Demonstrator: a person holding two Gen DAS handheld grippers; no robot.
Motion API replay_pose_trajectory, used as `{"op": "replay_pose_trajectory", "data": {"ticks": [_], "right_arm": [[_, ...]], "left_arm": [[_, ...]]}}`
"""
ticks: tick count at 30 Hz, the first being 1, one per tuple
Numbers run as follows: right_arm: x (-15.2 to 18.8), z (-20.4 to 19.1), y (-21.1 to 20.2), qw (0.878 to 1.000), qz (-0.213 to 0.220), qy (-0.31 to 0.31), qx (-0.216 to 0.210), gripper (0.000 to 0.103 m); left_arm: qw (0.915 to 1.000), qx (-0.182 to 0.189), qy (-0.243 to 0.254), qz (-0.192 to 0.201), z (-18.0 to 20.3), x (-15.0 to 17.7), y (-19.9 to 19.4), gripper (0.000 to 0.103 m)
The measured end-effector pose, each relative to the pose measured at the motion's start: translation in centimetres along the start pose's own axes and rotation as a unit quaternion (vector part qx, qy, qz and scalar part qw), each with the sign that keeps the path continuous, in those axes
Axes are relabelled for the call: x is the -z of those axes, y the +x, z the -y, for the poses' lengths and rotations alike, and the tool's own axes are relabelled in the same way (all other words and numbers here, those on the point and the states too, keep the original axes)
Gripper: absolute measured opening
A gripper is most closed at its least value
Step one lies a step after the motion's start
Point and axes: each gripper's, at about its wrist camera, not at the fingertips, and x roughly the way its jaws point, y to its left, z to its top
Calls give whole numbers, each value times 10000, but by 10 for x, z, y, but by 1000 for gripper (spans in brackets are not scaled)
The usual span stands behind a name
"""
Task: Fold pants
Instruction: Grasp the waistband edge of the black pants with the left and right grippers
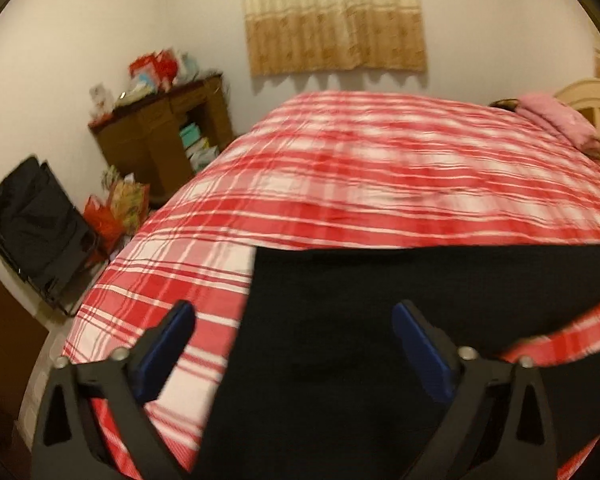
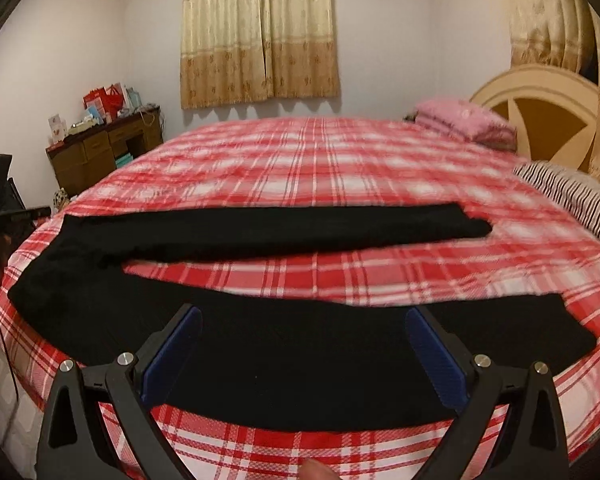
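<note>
Black pants (image 2: pixel 260 236) lie spread flat on the red and white plaid bed (image 2: pixel 340 160), waist at the left, the two legs running right with a strip of bedspread between them. My right gripper (image 2: pixel 302 316) is open and empty, hovering over the near leg (image 2: pixel 300 360). In the left wrist view the pants' waist end (image 1: pixel 380 320) fills the lower right. My left gripper (image 1: pixel 292 312) is open and empty above the waist's left edge, left finger over the bedspread (image 1: pixel 160 280), right finger over the cloth.
A pink folded blanket (image 2: pixel 464 122) and a striped pillow (image 2: pixel 572 196) lie near the headboard (image 2: pixel 540 112). A brown desk (image 1: pixel 164 132) with boxes stands by the far wall. A black folding chair (image 1: pixel 36 224) and bags (image 1: pixel 116 208) stand left of the bed.
</note>
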Motion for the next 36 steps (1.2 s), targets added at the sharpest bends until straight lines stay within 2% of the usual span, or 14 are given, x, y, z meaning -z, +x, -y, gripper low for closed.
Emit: {"op": "replay_pose_trajectory", "data": {"ticks": [4,9,10,11,13,17,19,23,27,31,33,35,36], "right_arm": [[6,2,18,9995,-293,63,-30,102],[8,1,25,9992,-388,-9,24,102],[8,1,27,9991,-411,-19,29,102],[8,1,28,9991,-426,-20,37,102],[9,2,30,9989,-470,-18,46,102],[8,5,32,9985,-523,-55,115,102],[7,9,33,9985,-519,-85,175,102],[-2,20,35,9982,-527,-205,202,102],[-21,53,38,9988,-479,74,80,102],[-49,107,44,9971,-398,628,179,102],[-59,131,48,9951,-383,875,247,101],[-68,159,51,9915,-378,1225,215,94],[-71,170,53,9897,-386,1368,186,87]], "left_arm": [[9993,-156,175,-308,-16,-11,34,93],[9965,274,164,-770,-10,-15,73,90],[9961,283,190,-811,-11,-17,79,87],[9956,354,217,-837,-11,-19,87,75],[9928,499,283,-1051,-7,-20,106,60],[9908,428,204,-1266,-15,-22,131,56],[9892,567,160,-1339,-18,-22,137,51],[9863,700,101,-1488,-22,-24,145,51],[9848,841,38,-1519,-26,-25,147,49],[9855,879,202,-1436,-22,-27,139,23],[9858,902,256,-1396,-20,-26,137,20],[9860,885,335,-1376,-19,-27,137,19],[9860,869,339,-1386,-19,-27,138,19]]}}
